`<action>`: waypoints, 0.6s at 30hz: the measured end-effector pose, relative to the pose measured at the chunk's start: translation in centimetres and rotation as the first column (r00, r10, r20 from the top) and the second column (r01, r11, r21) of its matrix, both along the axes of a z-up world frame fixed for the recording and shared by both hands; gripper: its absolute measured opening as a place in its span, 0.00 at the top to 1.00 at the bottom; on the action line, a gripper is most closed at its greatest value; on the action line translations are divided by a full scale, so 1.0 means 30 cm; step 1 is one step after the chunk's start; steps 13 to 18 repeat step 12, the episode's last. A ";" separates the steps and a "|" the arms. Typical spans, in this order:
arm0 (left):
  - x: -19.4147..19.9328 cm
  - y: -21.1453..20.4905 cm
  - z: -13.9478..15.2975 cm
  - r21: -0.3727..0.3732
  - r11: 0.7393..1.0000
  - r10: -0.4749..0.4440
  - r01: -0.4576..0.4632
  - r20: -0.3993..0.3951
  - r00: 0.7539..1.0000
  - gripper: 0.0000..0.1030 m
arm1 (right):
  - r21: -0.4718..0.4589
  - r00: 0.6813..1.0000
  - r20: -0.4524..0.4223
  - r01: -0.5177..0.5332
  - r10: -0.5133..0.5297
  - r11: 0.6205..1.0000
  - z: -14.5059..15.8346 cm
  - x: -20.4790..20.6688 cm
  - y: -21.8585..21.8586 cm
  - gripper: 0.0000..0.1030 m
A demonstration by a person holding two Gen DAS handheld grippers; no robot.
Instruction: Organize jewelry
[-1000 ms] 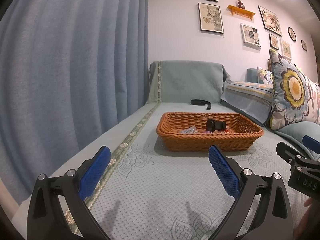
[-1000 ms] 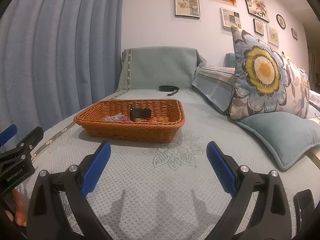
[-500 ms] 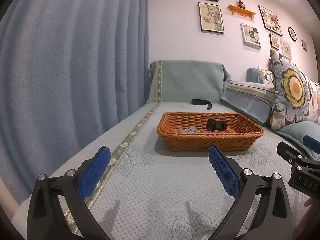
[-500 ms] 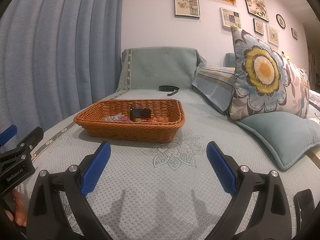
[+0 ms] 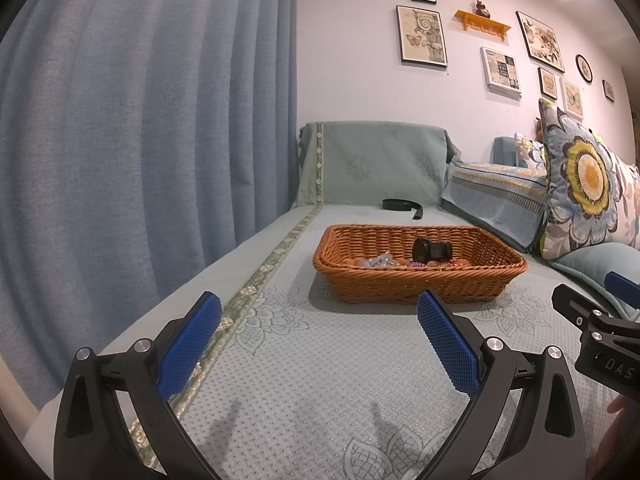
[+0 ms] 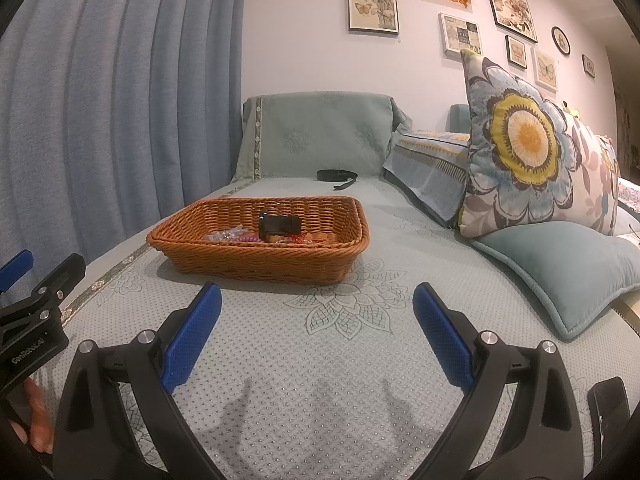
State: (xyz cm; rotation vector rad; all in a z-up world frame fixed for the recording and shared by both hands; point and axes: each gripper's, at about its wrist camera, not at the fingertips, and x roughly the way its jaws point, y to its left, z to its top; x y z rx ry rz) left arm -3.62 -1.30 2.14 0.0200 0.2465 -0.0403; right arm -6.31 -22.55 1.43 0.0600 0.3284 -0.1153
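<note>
A brown wicker basket (image 5: 416,286) (image 6: 256,264) sits on the grey-green sofa seat ahead of both grippers. Inside lie a black watch (image 5: 431,249) (image 6: 279,225) and a small heap of beaded and shiny jewelry (image 5: 380,262) (image 6: 236,236). My left gripper (image 5: 318,312) is open with nothing between its blue pads, a short way in front of the basket. Beside it my right gripper (image 6: 316,300) is also open and holds nothing. A black strap (image 5: 402,205) (image 6: 338,176) lies on the seat beyond the basket.
A blue curtain (image 5: 140,140) hangs along the left. Cushions line the right: a large floral one (image 6: 528,148) and a plain teal one (image 6: 560,264). The sofa's covered end (image 6: 320,132) rises behind the basket. A flat black object (image 6: 608,404) lies at the lower right.
</note>
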 end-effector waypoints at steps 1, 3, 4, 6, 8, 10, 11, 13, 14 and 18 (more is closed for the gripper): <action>-0.001 0.000 0.000 0.000 1.000 0.000 0.000 0.001 1.000 0.07 | 0.000 1.000 0.000 0.000 0.000 1.000 0.000 0.000 0.000 0.11; -0.004 0.001 0.002 0.000 1.000 -0.001 0.001 0.006 1.000 0.07 | 0.000 1.000 0.000 0.001 -0.001 1.000 0.000 0.000 0.001 0.11; -0.004 0.001 0.002 0.000 1.000 -0.001 0.001 0.007 1.000 0.07 | 0.001 1.000 0.000 0.001 -0.001 1.000 0.000 0.001 0.001 0.11; -0.005 0.000 0.002 0.000 1.000 0.000 0.000 0.006 1.000 0.07 | 0.001 1.000 -0.001 0.001 -0.001 1.000 0.000 0.000 0.001 0.11; -0.003 -0.001 0.001 -0.003 1.000 -0.004 0.004 -0.003 1.000 0.07 | 0.001 1.000 0.000 0.001 -0.001 1.000 0.001 0.001 0.000 0.11; -0.003 -0.002 0.003 -0.007 1.000 -0.017 0.017 -0.011 1.000 0.07 | 0.000 1.000 -0.001 0.001 -0.001 1.000 0.001 0.001 0.000 0.11; -0.003 -0.002 0.003 -0.004 1.000 -0.015 0.015 -0.011 1.000 0.07 | 0.001 1.000 -0.001 0.001 -0.001 1.000 0.001 0.001 0.000 0.11; -0.003 -0.002 0.004 -0.002 1.000 -0.015 0.015 -0.010 1.000 0.07 | 0.000 1.000 -0.001 0.001 -0.001 1.000 0.001 0.001 0.000 0.11; -0.003 -0.002 0.004 -0.002 1.000 -0.015 0.015 -0.010 1.000 0.07 | 0.000 1.000 -0.001 0.001 -0.001 1.000 0.001 0.001 0.000 0.11; -0.003 -0.002 0.004 -0.002 1.000 -0.015 0.015 -0.010 1.000 0.07 | 0.000 1.000 -0.001 0.001 -0.001 1.000 0.001 0.001 0.000 0.11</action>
